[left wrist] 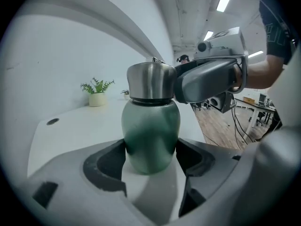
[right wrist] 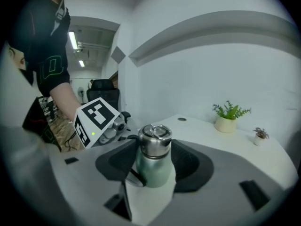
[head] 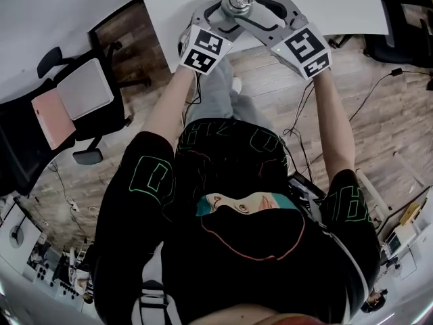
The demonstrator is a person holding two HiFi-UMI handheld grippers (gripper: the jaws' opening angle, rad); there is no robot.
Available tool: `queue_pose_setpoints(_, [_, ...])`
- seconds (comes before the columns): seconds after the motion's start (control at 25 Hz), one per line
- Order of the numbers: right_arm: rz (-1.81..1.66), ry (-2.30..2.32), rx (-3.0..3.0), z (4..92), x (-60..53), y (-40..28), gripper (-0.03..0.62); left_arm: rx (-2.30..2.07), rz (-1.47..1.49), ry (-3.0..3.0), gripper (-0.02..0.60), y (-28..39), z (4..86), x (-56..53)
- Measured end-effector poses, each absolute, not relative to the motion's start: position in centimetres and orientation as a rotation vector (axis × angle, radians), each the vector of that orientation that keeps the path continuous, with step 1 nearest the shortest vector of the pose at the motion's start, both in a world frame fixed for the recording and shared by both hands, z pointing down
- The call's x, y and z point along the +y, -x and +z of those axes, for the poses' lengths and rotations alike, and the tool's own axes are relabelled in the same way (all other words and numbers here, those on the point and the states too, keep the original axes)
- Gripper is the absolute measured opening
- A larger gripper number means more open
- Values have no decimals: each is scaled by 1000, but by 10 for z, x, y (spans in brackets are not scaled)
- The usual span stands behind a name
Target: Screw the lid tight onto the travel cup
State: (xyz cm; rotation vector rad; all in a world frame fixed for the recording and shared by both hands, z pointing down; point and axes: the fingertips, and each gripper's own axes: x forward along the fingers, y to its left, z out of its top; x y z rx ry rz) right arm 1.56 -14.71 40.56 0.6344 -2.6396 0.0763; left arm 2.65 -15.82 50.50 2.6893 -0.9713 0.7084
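Surface: white desk [head: 325, 5] against a white wall. A round cable hole [left wrist: 52, 121] sits in its top. At the back stand a leafy green plant in a cream pot [left wrist: 97, 93] and a smaller potted sprig [right wrist: 259, 134].

Room: wood-plank floor [head: 379, 114] with loose cables. A black office chair [head: 40, 131] stands to the person's left, with a grey pad and a pink one lying on it. Strip lights on the ceiling.

Container: green, rounded metal travel cup [left wrist: 150, 131], upright on the desk near the edge closest to the person. Brushed steel lid [left wrist: 150, 81] with a ring on top is seated on its neck. Contents not visible.

Left tool [left wrist: 151, 152]: jaws clamped on the lower green body, pads pressing both sides.

Right tool [right wrist: 154, 145]: jaws bracket the lid and shoulder from the opposite side. They sit close, but a thin gap shows on each side, so they are apart and not gripping.
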Motion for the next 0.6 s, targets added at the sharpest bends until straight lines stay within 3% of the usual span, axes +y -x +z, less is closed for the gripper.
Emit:
queue_pose_setpoints(0.08, [29, -530, -2635, 405, -150, -17, 221, -963, 710, -2689, 345, -27, 505, -158])
queue_pose_setpoints(0.36, [20, -233, -2629, 404, -151, -10, 233, -957, 717, -2689, 345, -28, 505, -158])
queue_pose_setpoints(0.6, [46, -411, -2688, 404, -152, -8, 224, -957, 724, -2690, 345, -26, 507, -157])
